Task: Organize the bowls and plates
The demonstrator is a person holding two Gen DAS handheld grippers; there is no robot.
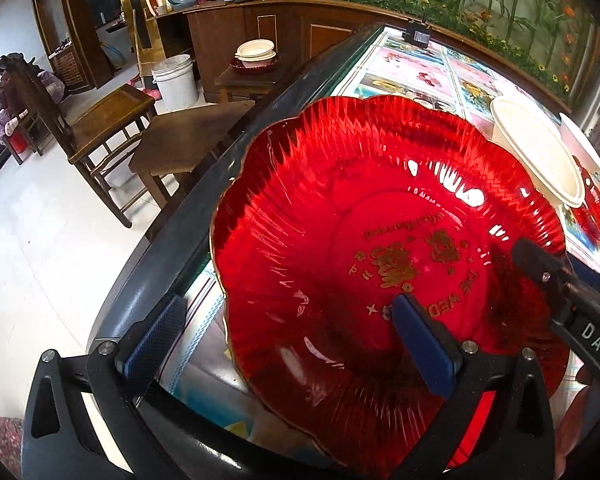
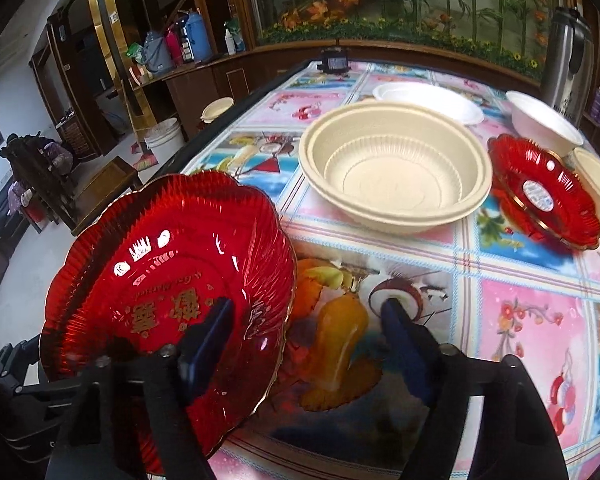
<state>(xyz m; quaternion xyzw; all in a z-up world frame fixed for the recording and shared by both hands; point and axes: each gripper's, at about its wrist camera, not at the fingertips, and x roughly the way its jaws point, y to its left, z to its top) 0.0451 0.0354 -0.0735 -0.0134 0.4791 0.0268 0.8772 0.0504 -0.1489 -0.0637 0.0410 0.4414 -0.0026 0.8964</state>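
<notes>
Here, red plate [image 2: 168, 264] tilted, rim up-left, right tool [image 2: 308, 320] straddling edge

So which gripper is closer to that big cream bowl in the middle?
Right. The right gripper faces the cream bowl across open tablecloth; the left gripper straddles the red plate's near rim.

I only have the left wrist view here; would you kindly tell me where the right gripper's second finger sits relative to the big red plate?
Observer: The right gripper straddles the rim of the big red plate. One finger is over the plate and the other over the tablecloth, not yet pinching.
Operator: Thank you. Is the beige bowl empty?
Observer: Yes, the beige bowl is empty; it looks like two nested together.
Operator: Is anything behind it?
Observer: A white plate lies just beyond it.
</notes>
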